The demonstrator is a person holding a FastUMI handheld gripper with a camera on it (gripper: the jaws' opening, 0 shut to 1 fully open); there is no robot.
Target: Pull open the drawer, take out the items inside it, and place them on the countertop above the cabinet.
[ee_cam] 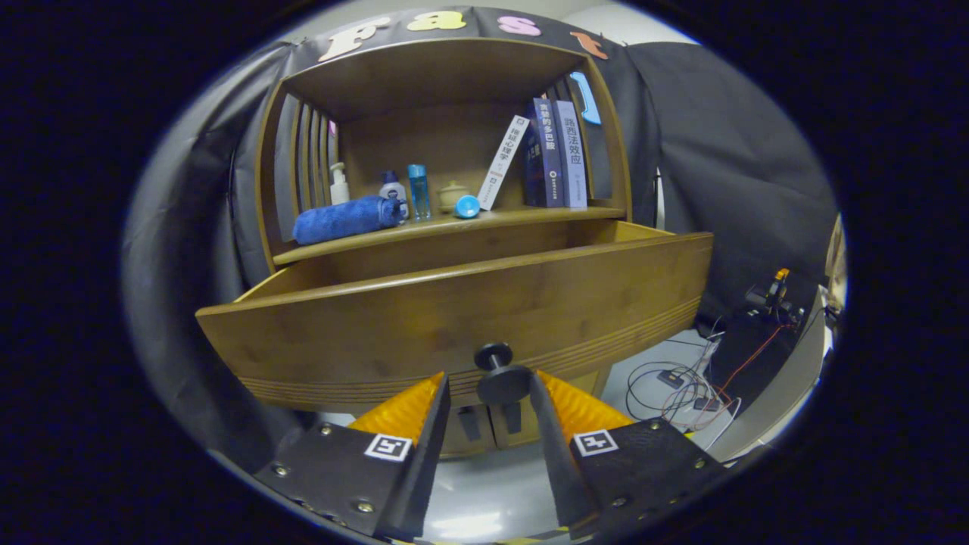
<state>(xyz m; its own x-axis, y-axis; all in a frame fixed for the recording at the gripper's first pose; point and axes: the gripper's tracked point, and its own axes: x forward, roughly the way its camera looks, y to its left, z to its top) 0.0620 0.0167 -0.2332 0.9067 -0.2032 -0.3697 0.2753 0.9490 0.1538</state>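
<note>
The gripper (490, 382) sits low in front of the drawer (454, 318), its two fingers spread apart with the knob (501, 376) standing between their tips; a narrow gap shows on each side of the knob, so the fingers do not press on it. The drawer is pulled well out from the cabinet (447, 136), its broad wooden front facing the camera, and what lies inside it is hidden behind that front. Above the drawer runs the countertop (522, 218), which carries a row of things beneath the cabinet's upper shelf. At its left end a rolled blue towel (344, 219) lies near the front edge, with a white pump bottle (339, 184) standing behind it by the slatted side wall. Next comes a small bottle (392, 191) with a dark cap, touching the towel's right end, then a clear blue bottle (419, 191) upright beside it. Further right stands a small pale lidded pot (453, 195), and just before it a light blue cap (467, 206) lies near the countertop's front edge. A white book (503, 161) leans to the right against two upright books (559, 154) at the right end. Beyond the drawer's right corner, cables (681, 382) lie on the floor.
</note>
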